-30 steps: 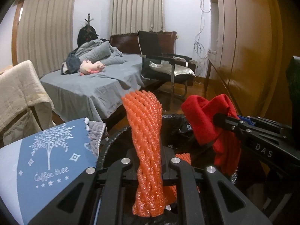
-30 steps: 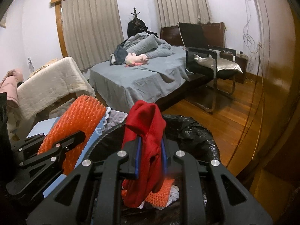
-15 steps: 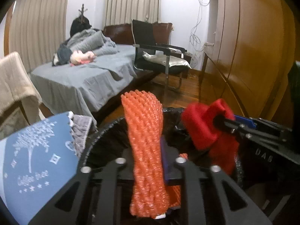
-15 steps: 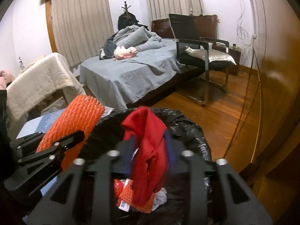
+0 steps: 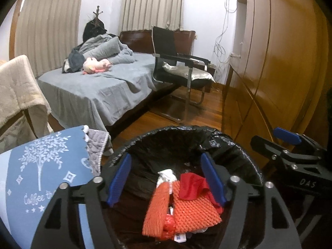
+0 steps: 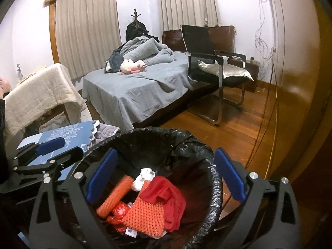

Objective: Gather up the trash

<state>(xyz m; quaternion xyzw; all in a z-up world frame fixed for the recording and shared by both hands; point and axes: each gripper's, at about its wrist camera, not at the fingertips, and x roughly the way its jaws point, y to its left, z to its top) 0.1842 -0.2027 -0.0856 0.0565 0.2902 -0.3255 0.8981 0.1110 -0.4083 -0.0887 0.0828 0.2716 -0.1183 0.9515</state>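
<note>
Left wrist view: close above the black-lined trash bin, angled down, facing the bed. Right wrist view: alongside, same facing. Shared: bin, bed, armchair.

Directly beneath my two grippers the trash bin mouth is wide open, and its black liner rim rings the only drop-in space. Inside, an orange foam net, red cloth and crumpled white paper lie piled low, leaving air above them. At nine o'clock a blue tablecloth edge crowds the rim. At three o'clock the wooden wardrobe walls me in. At twelve o'clock bare floor runs to the bed and chair.
</note>
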